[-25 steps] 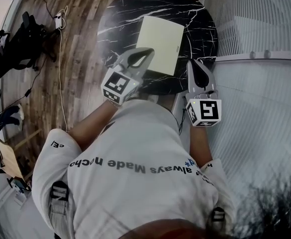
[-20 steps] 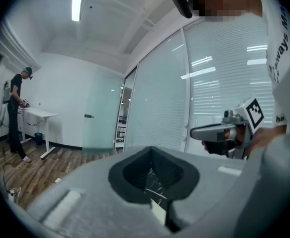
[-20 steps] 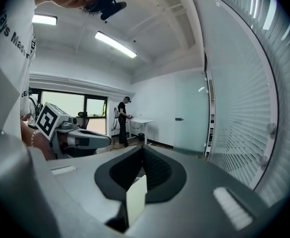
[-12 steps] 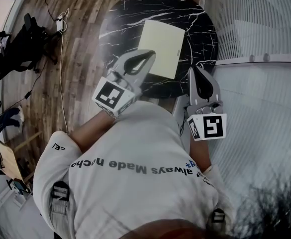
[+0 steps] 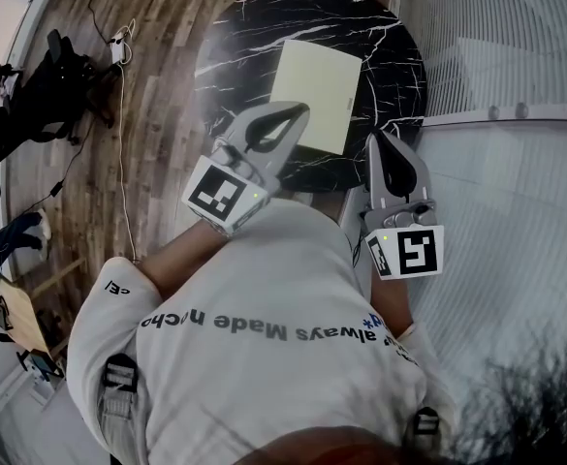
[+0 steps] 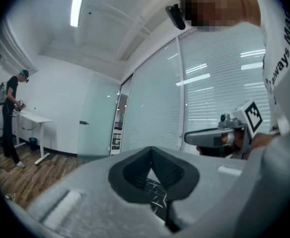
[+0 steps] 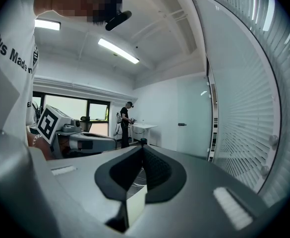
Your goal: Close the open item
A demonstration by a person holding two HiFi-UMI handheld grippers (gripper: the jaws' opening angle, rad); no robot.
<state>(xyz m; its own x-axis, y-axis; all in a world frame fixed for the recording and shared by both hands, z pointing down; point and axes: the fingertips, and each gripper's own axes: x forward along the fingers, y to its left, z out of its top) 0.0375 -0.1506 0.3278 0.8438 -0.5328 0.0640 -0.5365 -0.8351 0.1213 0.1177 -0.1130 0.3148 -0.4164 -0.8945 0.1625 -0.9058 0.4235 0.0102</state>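
Two grippers are being held side by side, the left gripper (image 5: pixel 300 110) and the right gripper (image 5: pixel 380 138), each with its fingers (image 6: pixel 85 197) being pressed together, empty. Just beyond the fingers, a closed pale yellow booklet (image 5: pixel 314 90) is being carried flat by the black marble worktop (image 5: pixel 249 37).

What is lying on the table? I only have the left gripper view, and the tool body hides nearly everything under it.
Observer: A flat pale yellow item lies on the round black marble table, with no cover raised.
Operator: Where am I against it?
Observer: In the head view the left tool has its tip over the item's near left edge.
Operator: And the other side, carrying anything?
Observer: No. In its own view the right tool has its jaws together with nothing between them.
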